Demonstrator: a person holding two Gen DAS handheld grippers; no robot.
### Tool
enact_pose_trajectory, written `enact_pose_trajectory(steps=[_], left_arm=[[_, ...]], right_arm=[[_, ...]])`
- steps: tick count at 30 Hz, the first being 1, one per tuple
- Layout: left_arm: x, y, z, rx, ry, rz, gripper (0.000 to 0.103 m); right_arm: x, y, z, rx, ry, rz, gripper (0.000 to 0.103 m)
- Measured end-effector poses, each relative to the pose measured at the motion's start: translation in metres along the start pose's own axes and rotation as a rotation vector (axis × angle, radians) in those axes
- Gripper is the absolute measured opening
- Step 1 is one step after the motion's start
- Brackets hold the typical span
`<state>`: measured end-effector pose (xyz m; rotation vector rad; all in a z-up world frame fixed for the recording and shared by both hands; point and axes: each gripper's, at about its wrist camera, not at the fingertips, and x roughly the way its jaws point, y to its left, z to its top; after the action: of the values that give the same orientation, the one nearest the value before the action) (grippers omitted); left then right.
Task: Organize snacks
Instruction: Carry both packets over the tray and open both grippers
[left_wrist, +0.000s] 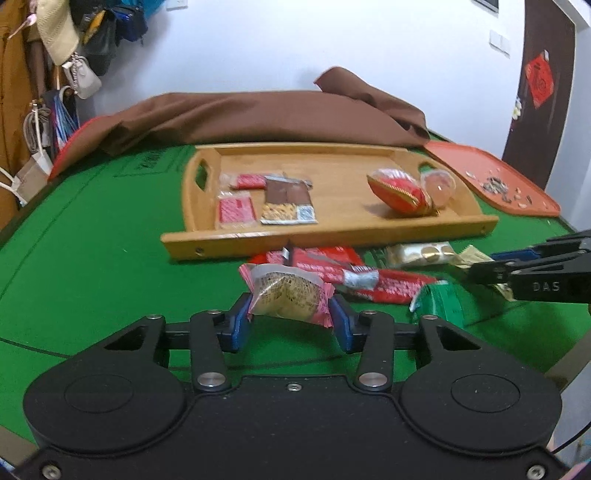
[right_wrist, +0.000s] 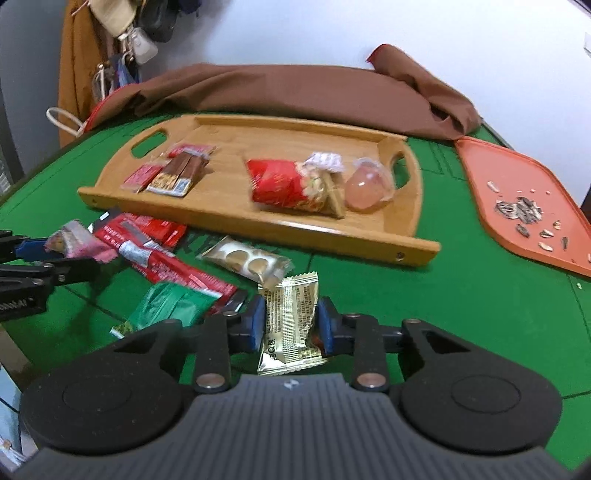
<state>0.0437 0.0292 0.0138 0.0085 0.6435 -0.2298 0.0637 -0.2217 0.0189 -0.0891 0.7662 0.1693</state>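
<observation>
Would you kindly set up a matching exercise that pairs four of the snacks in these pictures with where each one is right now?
Things:
1. pink packet
2. gold packet
3. jelly cup
4. green packet

Places:
A. lying on the green table, in front of the wooden tray
B. between the left gripper's fingers
C. inside the wooden tray, near its right handle
D. between the right gripper's fingers

Pairs: 1-B, 2-D, 3-C, 4-A
</observation>
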Motion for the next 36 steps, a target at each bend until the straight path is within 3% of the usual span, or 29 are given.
enact_pose_trajectory(steps=[9, 20, 30, 36], left_arm=[[-0.004, 0.017, 0.025, -0.032, -0.044, 0.033, 0.042], [0.015, 0.021, 0.059, -0.068, -0.040, -0.010, 0.042], [0.062, 0.004, 0.108, -0.071, -0.007, -0.029, 0.042], [0.101, 0.000, 0.135, -0.090, 0.034, -0.020, 0.043]], right_arm=[[-0.006, -0.022, 0.017, 0.060, -0.029, -0.025, 0.035], [-0.009, -0.041, 0.046, 0.122, -0.071, -0.019, 0.035], [0.025, -0.057, 0.094, 0.175, -0.052, -0.068, 0.035], [0.063, -0.063, 0.126, 0.191, 0.003, -0.103, 0.035]])
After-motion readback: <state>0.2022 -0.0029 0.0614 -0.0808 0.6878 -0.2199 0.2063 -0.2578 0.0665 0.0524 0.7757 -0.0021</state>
